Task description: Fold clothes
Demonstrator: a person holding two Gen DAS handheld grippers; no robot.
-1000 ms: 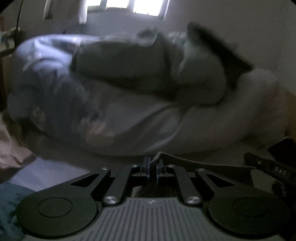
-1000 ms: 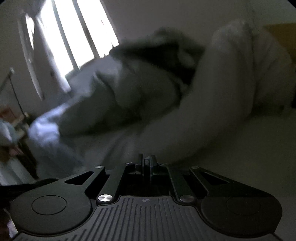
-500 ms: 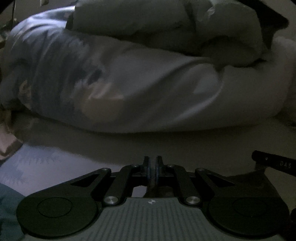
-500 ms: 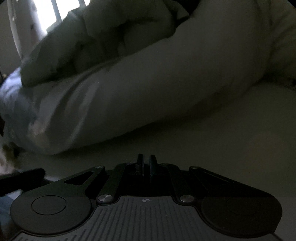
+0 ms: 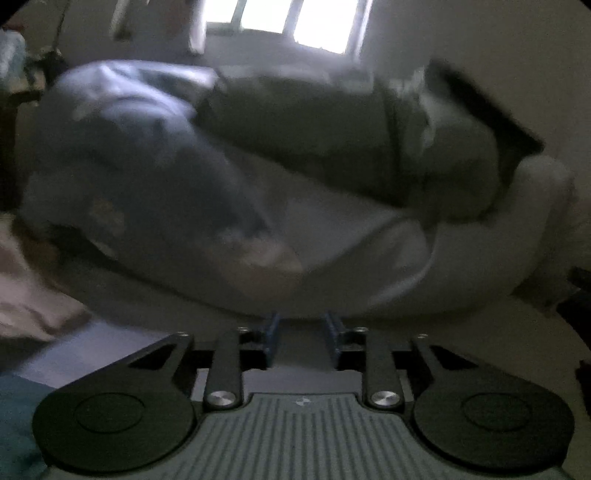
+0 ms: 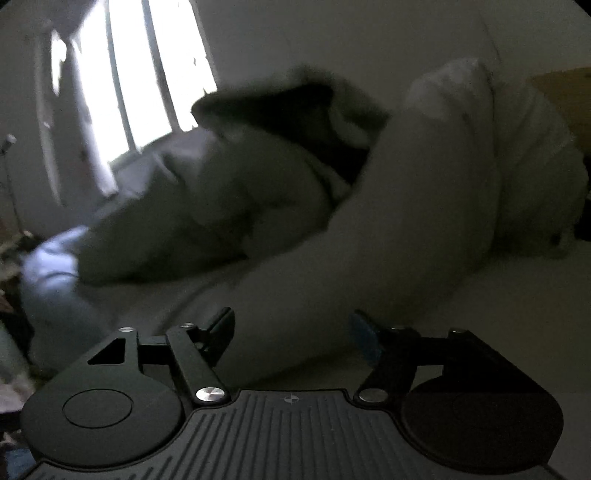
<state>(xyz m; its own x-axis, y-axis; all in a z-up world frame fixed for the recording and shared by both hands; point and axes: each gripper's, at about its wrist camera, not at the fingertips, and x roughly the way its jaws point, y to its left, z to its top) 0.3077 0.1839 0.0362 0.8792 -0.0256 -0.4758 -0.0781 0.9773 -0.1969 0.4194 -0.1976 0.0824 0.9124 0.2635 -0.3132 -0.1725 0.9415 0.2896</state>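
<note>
The scene is dim and blurred. A heap of bedding and clothes lies on the bed: a pale rolled quilt (image 5: 388, 251), a bluish patterned cover (image 5: 122, 155) at the left and a dark grey-green garment (image 5: 314, 129) on top. The same heap shows in the right wrist view, with the quilt (image 6: 406, 221) and the dark garment (image 6: 229, 206). My left gripper (image 5: 301, 326) is open and empty, just in front of the quilt. My right gripper (image 6: 295, 325) is wide open and empty, close to the quilt's lower edge.
A bright window (image 5: 291, 26) is behind the heap and also shows in the right wrist view (image 6: 140, 85). A pinkish cloth (image 5: 26, 295) and a teal cloth (image 5: 14, 413) lie at the left. The pale bed sheet (image 6: 498, 306) stretches to the right.
Both grippers have opened; they were shut before. The cloth the left one pinched is out of its fingers. Both cameras have tipped back up, showing the window again.
</note>
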